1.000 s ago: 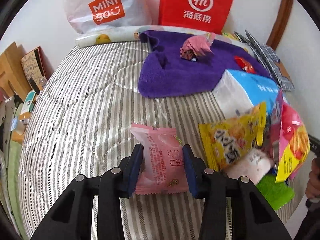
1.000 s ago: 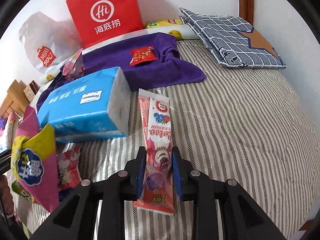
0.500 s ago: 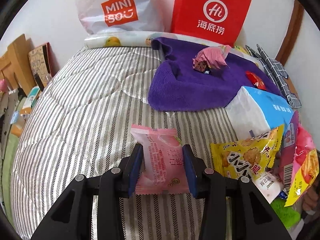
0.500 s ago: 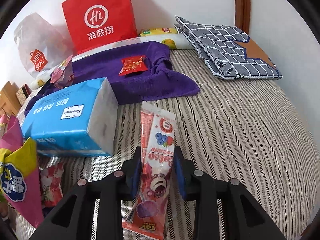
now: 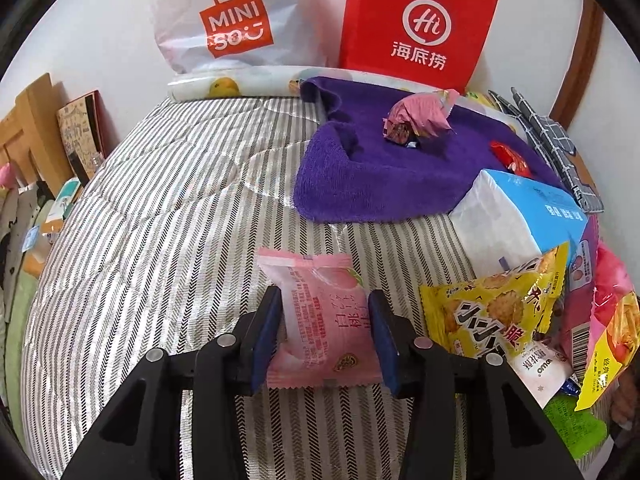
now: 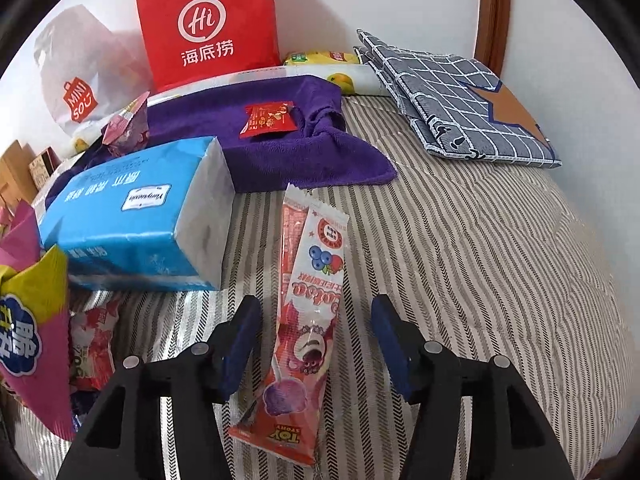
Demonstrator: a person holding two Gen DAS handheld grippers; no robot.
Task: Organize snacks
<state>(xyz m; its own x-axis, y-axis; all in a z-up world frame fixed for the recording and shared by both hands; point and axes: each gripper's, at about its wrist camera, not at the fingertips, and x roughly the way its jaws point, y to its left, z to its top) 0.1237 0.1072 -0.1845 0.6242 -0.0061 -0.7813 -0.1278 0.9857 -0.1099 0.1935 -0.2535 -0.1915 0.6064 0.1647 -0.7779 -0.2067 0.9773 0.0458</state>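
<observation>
A pink peach snack packet (image 5: 320, 320) rests on the striped bed cover (image 5: 160, 220) between the pads of my left gripper (image 5: 324, 300). Its jaws are opening, but both pads still touch the packet's sides. In the right wrist view a long red-and-white lollipop packet (image 6: 320, 248) lies flat on the bed cover. My right gripper (image 6: 316, 316) straddles it, its jaws opening, with clear gaps on both sides of the packet.
A purple towel (image 5: 380, 184) at the back carries a pink wrapped item (image 5: 420, 116) and a small red packet (image 6: 268, 120). A blue tissue pack (image 6: 132, 216) and a heap of snack bags (image 5: 492, 312) lie between the grippers. A red bag (image 5: 416, 28), a white bag (image 5: 232, 24) and a checked cloth (image 6: 460, 96) line the wall.
The right jaws have spread apart and let go of the lollipop packet, which now lies on the bed. The left jaws have widened slightly around the pink packet.
</observation>
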